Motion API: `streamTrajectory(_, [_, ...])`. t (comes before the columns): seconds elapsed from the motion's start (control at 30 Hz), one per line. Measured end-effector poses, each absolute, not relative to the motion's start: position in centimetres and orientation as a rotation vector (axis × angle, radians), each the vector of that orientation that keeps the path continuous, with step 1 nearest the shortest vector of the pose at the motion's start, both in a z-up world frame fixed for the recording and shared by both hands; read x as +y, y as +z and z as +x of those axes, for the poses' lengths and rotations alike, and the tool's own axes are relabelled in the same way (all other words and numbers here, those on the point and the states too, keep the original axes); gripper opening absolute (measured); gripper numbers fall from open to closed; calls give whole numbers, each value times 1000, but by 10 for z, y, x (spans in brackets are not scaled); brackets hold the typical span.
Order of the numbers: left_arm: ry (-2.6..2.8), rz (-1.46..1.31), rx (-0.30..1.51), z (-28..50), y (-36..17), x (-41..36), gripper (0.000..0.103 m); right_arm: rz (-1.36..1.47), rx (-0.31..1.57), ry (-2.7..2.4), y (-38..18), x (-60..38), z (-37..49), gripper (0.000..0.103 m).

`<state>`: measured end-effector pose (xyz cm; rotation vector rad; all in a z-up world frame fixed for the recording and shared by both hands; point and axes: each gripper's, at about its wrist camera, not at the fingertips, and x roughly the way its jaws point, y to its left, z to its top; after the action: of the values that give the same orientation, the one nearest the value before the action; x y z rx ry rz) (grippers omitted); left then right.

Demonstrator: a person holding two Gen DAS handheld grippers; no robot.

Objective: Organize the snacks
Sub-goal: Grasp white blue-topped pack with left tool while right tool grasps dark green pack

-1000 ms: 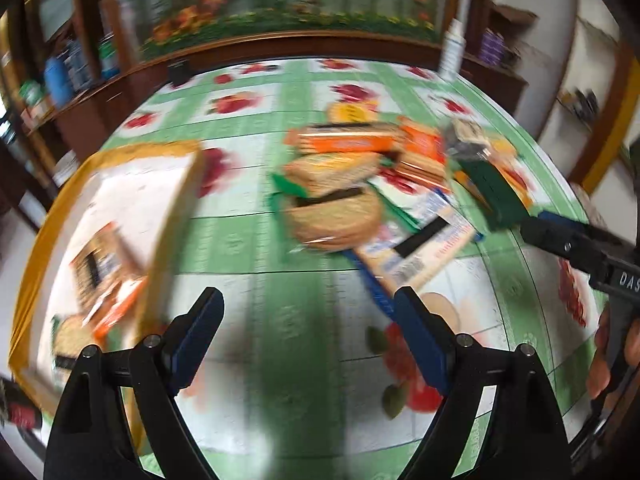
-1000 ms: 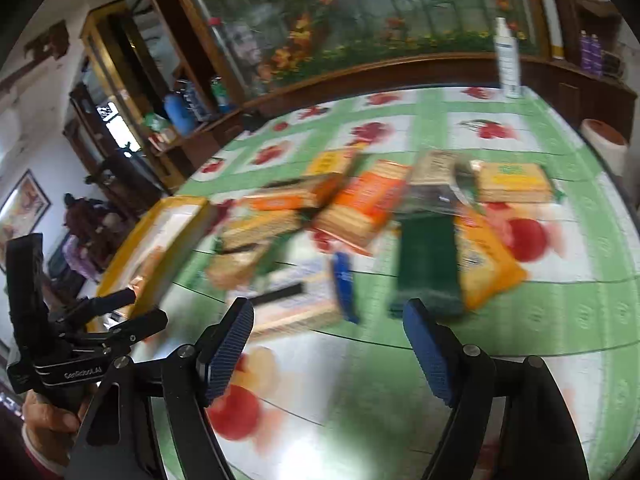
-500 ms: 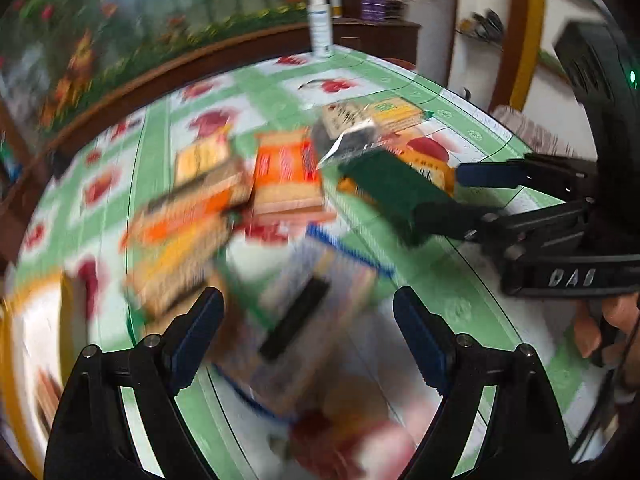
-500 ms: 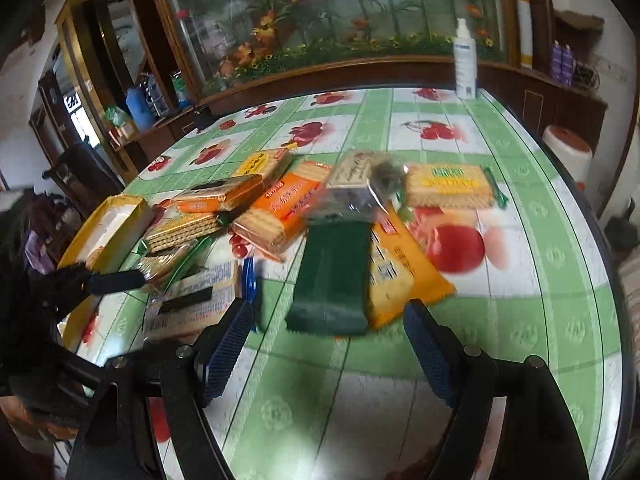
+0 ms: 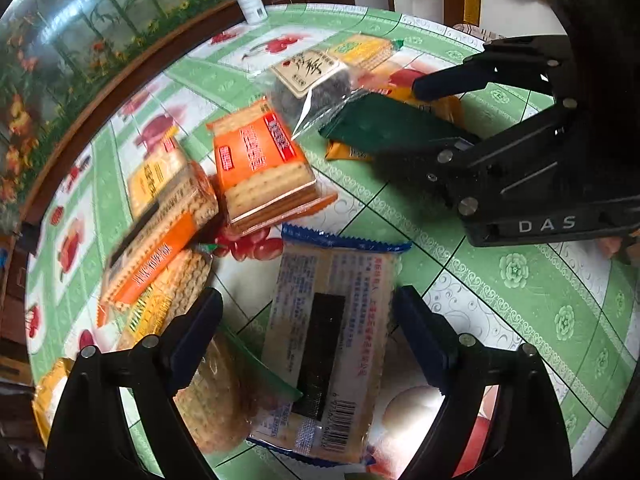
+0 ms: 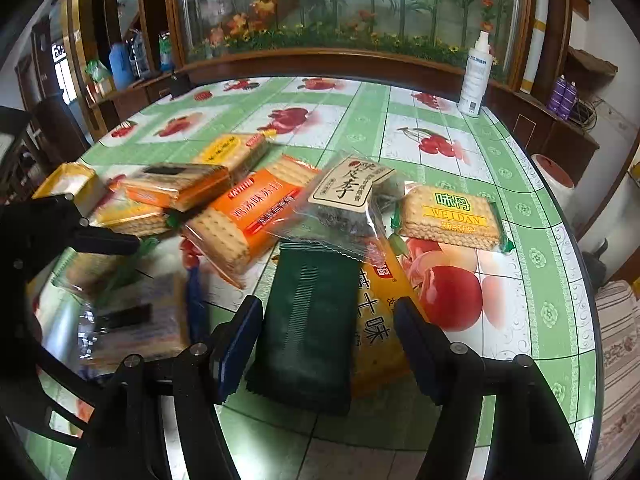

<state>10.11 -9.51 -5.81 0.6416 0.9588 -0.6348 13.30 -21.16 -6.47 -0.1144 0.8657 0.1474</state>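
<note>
Snacks are lying mid-frame on the fruit-print tablecloth (image 6: pixel 540 280). Left gripper (image 5: pixel 308 336) is opening around a blue-edged cracker packet (image 5: pixel 332 352), untouched. Right gripper (image 6: pixel 328 340) is closing around a dark green packet (image 6: pixel 308 320), ungripped.

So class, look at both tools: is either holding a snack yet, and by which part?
Neither holds yet. The right tool is closing around the dark green packet's near end; the left tool straddles the blue-edged cracker packet, open.
</note>
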Motion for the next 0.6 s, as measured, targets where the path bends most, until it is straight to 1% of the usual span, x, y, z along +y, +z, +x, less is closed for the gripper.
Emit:
streamTrajectory(0.07, [-635,642,975,101,-59,-93,91,-136,869,135,-66,-209,135,71])
streamTrajectory(0.13, [-602,648,979,103,-60,-91,103,-161,871,127,-67,-206,136,71])
streamTrajectory(0.23, [-576,605,994,105,-60,-86,102,-208,868,106,-69,-201,136,69])
streamTrajectory(0.27, [-561,587,994,103,-59,-84,101,-220,863,96,-69,-201,135,64])
streamTrajectory(0.3, [-550,579,991,103,-59,-84,98,-223,852,87,-68,-201,134,53])
streamTrajectory(0.37, [-522,571,980,99,-56,-84,84,-192,845,103,-66,-206,132,48])
streamTrajectory(0.4, [-520,564,984,96,-54,-85,61,-173,841,111,-65,-209,131,46])
streamTrajectory(0.43, [-525,535,1003,94,-52,-85,56,-152,839,116,-64,-212,129,46])
streamTrajectory(0.6, [-522,438,1011,81,-50,-81,56,-53,830,148,-59,-226,118,46])
